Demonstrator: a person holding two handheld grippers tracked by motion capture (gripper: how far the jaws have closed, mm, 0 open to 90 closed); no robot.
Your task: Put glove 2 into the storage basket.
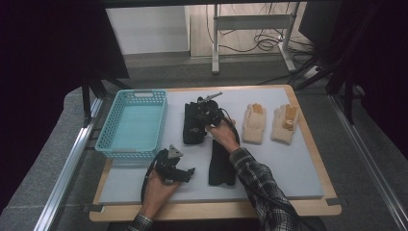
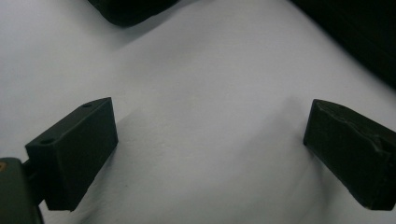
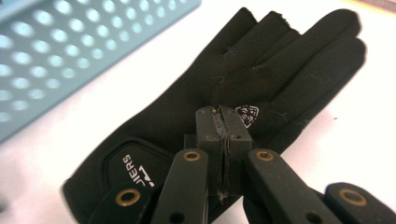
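A black glove (image 1: 191, 136) lies on the grey mat beside the blue basket. My right gripper (image 1: 198, 122) stands over it, and in the right gripper view its jaws (image 3: 223, 116) are shut, pinching a fold on the back of that glove (image 3: 289, 60). A second black glove (image 1: 221, 166) lies nearer the front. My left gripper (image 1: 186, 173) rests low on the mat just left of that glove. Its jaws (image 2: 210, 149) stand wide open with only bare mat between them, and a dark glove edge (image 2: 130, 11) shows beyond them.
A light blue perforated basket (image 1: 103, 144) stands at the mat's left; its wall (image 3: 56, 51) is close to the held glove. Two cream gloves (image 1: 253, 124) (image 1: 285, 124) lie at the right. The grey mat (image 1: 288, 163) lies on a wooden table.
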